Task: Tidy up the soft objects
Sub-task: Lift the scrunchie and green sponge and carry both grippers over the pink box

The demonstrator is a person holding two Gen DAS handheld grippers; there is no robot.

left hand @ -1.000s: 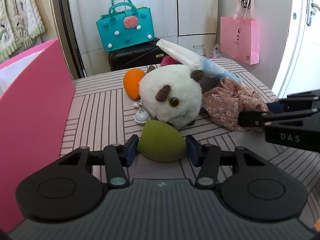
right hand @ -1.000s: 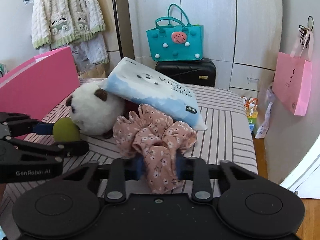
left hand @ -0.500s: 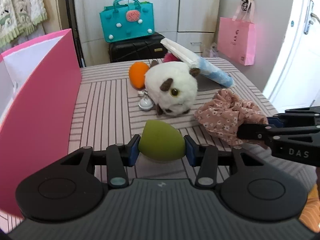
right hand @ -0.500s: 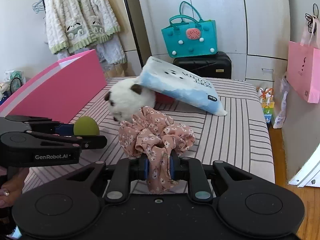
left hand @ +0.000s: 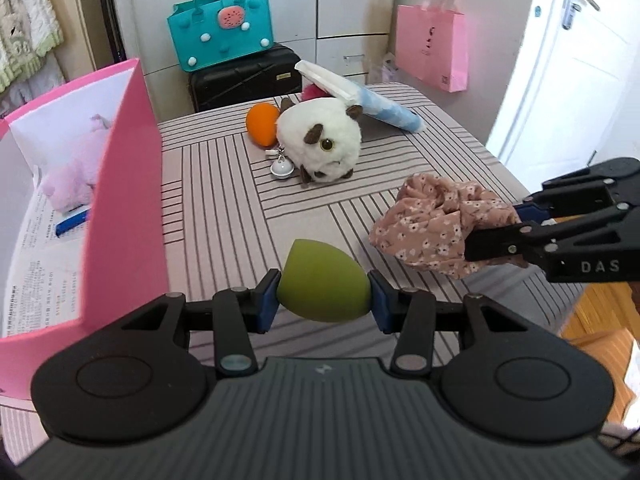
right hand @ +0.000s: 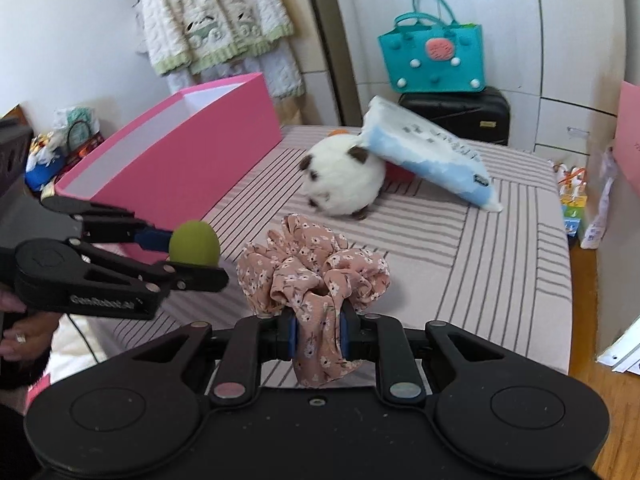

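Both of your grippers have lifted and drawn back from the pile since a second ago, so the white plush toy (left hand: 323,144) and the tissue pack (left hand: 360,98) leaning on it now sit farther off on the striped table (left hand: 224,200), and the inside of the pink box (left hand: 124,184) has come into the left view. Your left gripper (left hand: 323,295) has its blue pads pressed against both sides of the green sponge (left hand: 323,286), which is held clear above the table just right of the box wall; its jaws have just been closing slightly on the sponge. Your right gripper (right hand: 318,336) is clamped nearly shut on the floral scrunchie (right hand: 312,268), a fold of fabric pinched between the pads while the rest bunches above and hangs below them, off the table. From the right view the sponge (right hand: 195,242) sits just left of the scrunchie, the two apart. An orange sponge (left hand: 262,124) and a small white bell (left hand: 282,168) lie beside the plush toy. A pink plush (left hand: 76,176) lies inside the box. Your hand (right hand: 20,332) shows at the left edge of the right view, behind the left gripper.
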